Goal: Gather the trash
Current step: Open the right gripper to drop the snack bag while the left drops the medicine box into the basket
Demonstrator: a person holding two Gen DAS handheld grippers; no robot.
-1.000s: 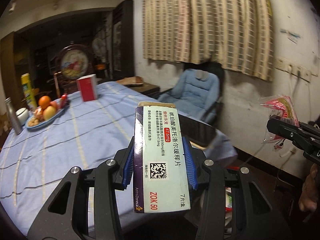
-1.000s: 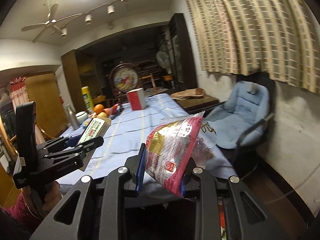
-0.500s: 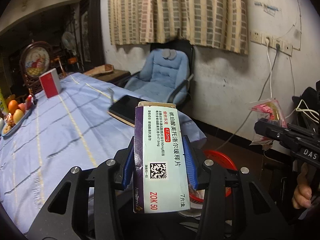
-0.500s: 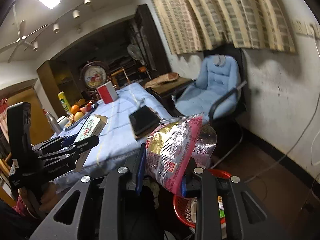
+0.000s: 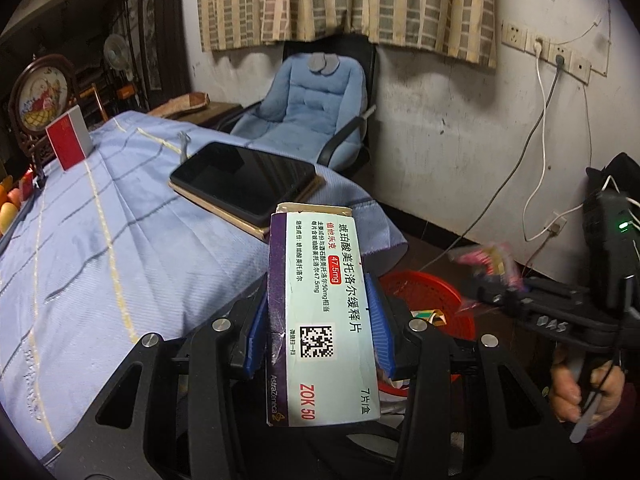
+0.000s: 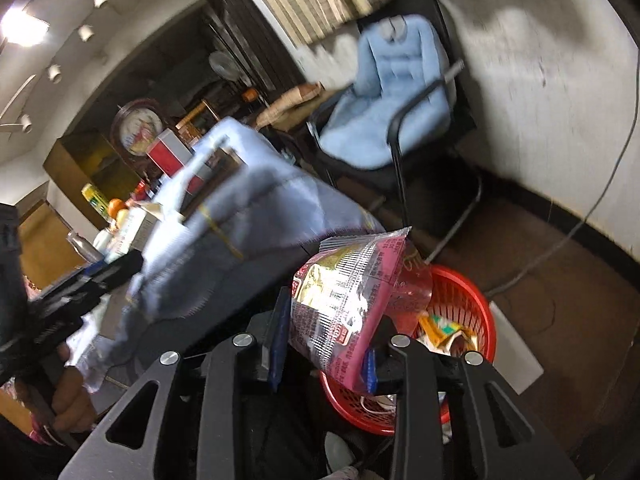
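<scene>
My left gripper (image 5: 316, 320) is shut on a white and purple medicine box (image 5: 320, 320) and holds it upright past the table's edge. My right gripper (image 6: 324, 344) is shut on a pink and gold snack wrapper (image 6: 352, 308), above the near rim of a red plastic trash basket (image 6: 472, 296) on the floor. The basket (image 5: 424, 292) also shows in the left wrist view, behind the box, with wrappers inside. The right gripper (image 5: 500, 284) and its wrapper (image 5: 488, 258) appear blurred at the right of the left wrist view.
A table with a blue striped cloth (image 5: 100, 240) holds a black tablet on a book (image 5: 244, 180) and a red box (image 5: 68, 140). A blue padded chair (image 5: 308, 108) stands by the wall. Cables (image 5: 536, 152) hang from wall sockets.
Both grippers have swung down and right, away from the table and toward the red basket. The right gripper now tilts over the basket with its wrapper. Both grips are unchanged.
</scene>
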